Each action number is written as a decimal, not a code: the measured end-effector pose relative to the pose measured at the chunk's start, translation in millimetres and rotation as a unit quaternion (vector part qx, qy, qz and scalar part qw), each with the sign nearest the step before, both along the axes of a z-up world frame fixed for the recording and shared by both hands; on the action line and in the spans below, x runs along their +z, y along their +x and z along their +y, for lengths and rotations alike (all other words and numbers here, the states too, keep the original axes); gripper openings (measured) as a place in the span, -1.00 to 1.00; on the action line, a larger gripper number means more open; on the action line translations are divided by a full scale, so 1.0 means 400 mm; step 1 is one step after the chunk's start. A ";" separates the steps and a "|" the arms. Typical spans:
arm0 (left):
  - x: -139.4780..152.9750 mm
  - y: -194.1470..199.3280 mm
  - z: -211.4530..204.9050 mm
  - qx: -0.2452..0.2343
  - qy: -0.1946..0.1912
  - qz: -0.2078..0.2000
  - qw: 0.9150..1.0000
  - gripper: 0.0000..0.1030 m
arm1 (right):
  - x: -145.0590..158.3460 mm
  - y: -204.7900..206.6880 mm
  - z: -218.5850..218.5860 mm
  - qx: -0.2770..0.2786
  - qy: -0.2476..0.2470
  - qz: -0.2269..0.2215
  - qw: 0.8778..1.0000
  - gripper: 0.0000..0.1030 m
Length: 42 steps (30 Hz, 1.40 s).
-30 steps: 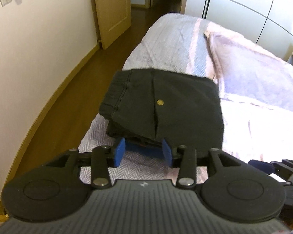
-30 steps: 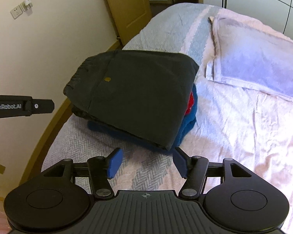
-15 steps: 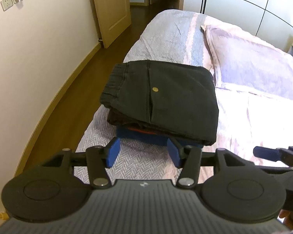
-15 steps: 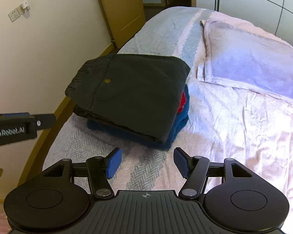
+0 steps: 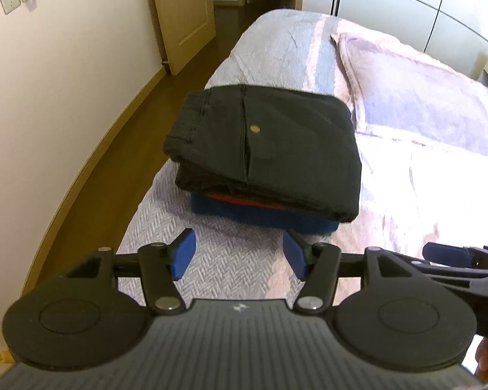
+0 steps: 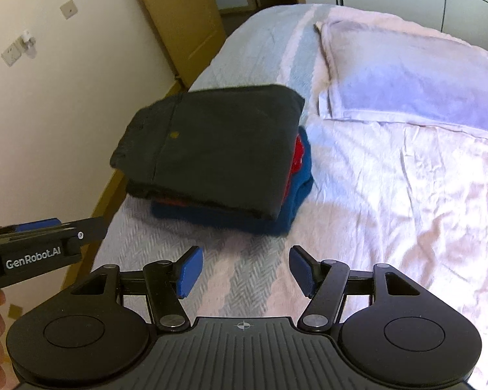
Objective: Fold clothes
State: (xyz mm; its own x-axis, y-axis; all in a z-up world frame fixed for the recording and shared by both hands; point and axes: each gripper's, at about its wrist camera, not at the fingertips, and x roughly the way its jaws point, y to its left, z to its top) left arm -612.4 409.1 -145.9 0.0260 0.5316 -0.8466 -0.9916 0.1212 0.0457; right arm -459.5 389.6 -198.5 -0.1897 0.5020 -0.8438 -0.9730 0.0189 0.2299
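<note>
1. The bed (image 5: 231, 260) fills most of both views, running from 6 o'clock up toward 12; its left edge drops to a strip of wood floor (image 5: 114, 136) at 9 to 10 o'clock, with the wall (image 5: 48, 97) beyond.
2. A pale sheet (image 6: 390, 195) lies rumpled and bare across the right half, from 3 to 5 o'clock: the widest free ground.
3. The pillow (image 6: 406, 74) lies at 1 to 2 o'clock, its near corner just beside the stack.
4. The folded black trousers (image 5: 276, 143) sit at centre, topping a folded blue garment (image 5: 260, 214) with a red layer (image 6: 297, 156) showing between them. The stack's left side lies close to the bed's left edge.
5. The left gripper (image 5: 239, 253) hangs at 6 o'clock, just short of the stack's near edge. Its jaws have just been opening and stand spread, with only bedcover between them.
6. The right gripper (image 6: 245, 271) is likewise spread and empty, clear of the stack, over striped cover.
7. A brass button (image 5: 253, 127) shows on the trousers.
</note>
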 end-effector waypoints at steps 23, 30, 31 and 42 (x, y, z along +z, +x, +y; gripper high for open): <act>-0.034 -0.025 -0.036 0.009 -0.022 0.005 1.000 0.08 | -0.008 -0.031 -0.014 0.007 -0.024 -0.023 0.999 0.21; -0.045 -0.022 -0.046 0.009 -0.025 0.010 1.000 0.08 | -0.009 -0.032 -0.013 0.011 -0.029 -0.023 0.999 0.21; -0.047 -0.023 -0.048 0.009 -0.025 0.011 1.000 0.08 | -0.010 -0.032 -0.012 0.012 -0.030 -0.023 0.999 0.21; -0.064 -0.024 -0.049 0.007 -0.032 0.020 0.999 0.08 | -0.020 -0.035 -0.014 0.020 -0.043 -0.020 0.999 0.21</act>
State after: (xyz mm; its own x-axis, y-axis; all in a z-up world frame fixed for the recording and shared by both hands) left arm -622.1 389.6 -171.5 -0.0153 0.4764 -0.8791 -0.9908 0.1113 0.0776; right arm -473.6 383.9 -206.3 -0.1733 0.4208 -0.8905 -0.9818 -0.0021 0.1901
